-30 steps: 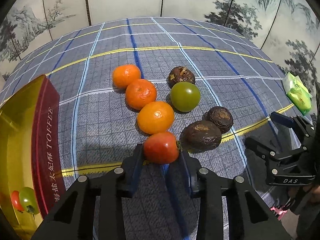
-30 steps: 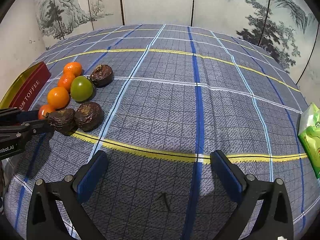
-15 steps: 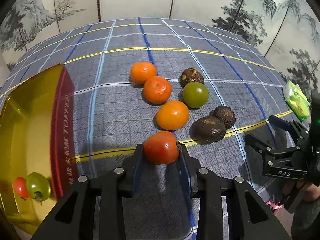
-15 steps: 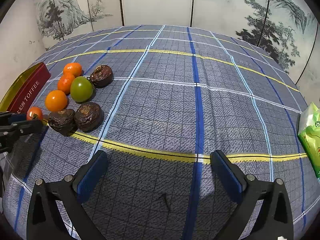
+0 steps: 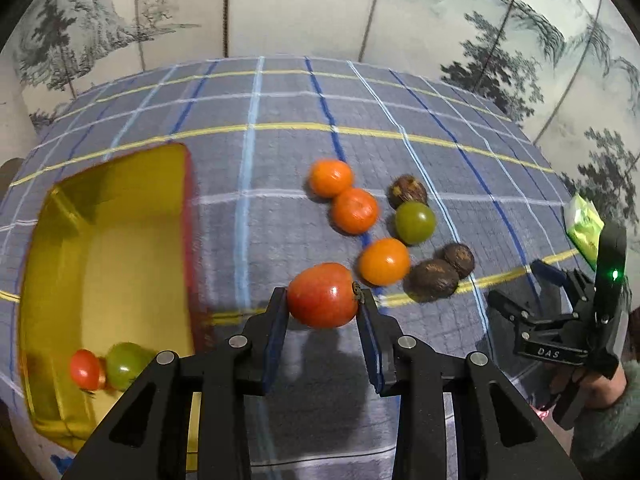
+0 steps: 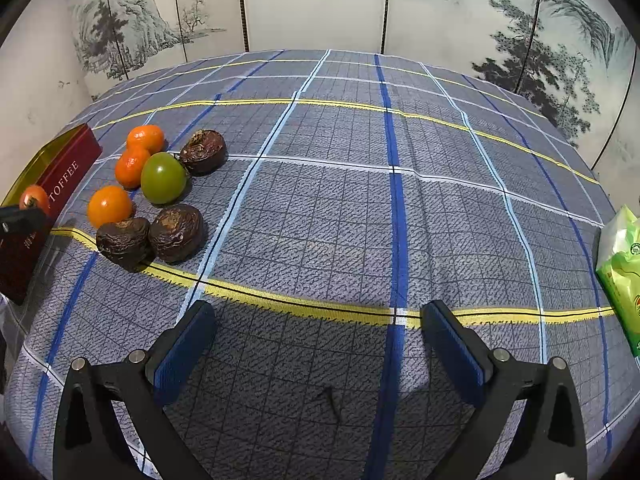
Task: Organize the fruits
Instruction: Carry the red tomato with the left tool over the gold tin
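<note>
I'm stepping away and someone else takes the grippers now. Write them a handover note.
Left gripper: jaws shut on a red tomato, held off the cloth beside the gold toffee tin.
Right gripper: jaws open, nothing between them, over bare tablecloth.
Done: one red tomato and one green tomato lie in the tin.
Left on the cloth: three oranges, one green tomato and three dark wrinkled fruits, clustered together.
Next, probably: put the held tomato in the tin with the other two, then sort the rest.
</note>
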Available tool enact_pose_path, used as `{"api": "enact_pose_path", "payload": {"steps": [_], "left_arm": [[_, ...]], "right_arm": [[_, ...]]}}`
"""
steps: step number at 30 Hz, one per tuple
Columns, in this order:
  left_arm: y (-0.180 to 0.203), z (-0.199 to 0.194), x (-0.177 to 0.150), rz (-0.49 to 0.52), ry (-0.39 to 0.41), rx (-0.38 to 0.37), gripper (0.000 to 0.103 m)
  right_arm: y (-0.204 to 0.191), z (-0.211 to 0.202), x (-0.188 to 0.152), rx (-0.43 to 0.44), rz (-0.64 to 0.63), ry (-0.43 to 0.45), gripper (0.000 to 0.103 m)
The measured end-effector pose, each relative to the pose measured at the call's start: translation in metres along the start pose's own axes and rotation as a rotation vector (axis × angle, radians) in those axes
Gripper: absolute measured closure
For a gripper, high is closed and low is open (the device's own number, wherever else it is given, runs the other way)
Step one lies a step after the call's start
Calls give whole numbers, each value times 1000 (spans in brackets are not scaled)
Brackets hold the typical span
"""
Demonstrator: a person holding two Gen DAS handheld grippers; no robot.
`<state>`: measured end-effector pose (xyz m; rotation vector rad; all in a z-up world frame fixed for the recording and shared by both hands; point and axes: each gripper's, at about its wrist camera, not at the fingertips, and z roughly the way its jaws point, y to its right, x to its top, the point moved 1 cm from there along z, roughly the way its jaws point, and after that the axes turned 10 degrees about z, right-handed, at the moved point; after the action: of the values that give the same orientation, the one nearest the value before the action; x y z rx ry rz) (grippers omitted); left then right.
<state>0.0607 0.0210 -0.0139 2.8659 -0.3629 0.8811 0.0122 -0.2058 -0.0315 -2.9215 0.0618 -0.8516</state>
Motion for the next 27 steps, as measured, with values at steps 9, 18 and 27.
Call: {"api": "enact_pose_path", "payload": {"steps": [9, 18, 27], "left_arm": [[-59, -22, 3, -62, 23, 112, 67], [-135, -19, -11, -176, -26, 223, 67], [-170, 4, -28, -211, -102, 264, 67]], "right_arm": [[0, 0, 0, 0, 0, -2, 0], [0, 1, 0, -1, -1, -4, 0], [0, 1, 0, -1, -1, -4, 0]]}}
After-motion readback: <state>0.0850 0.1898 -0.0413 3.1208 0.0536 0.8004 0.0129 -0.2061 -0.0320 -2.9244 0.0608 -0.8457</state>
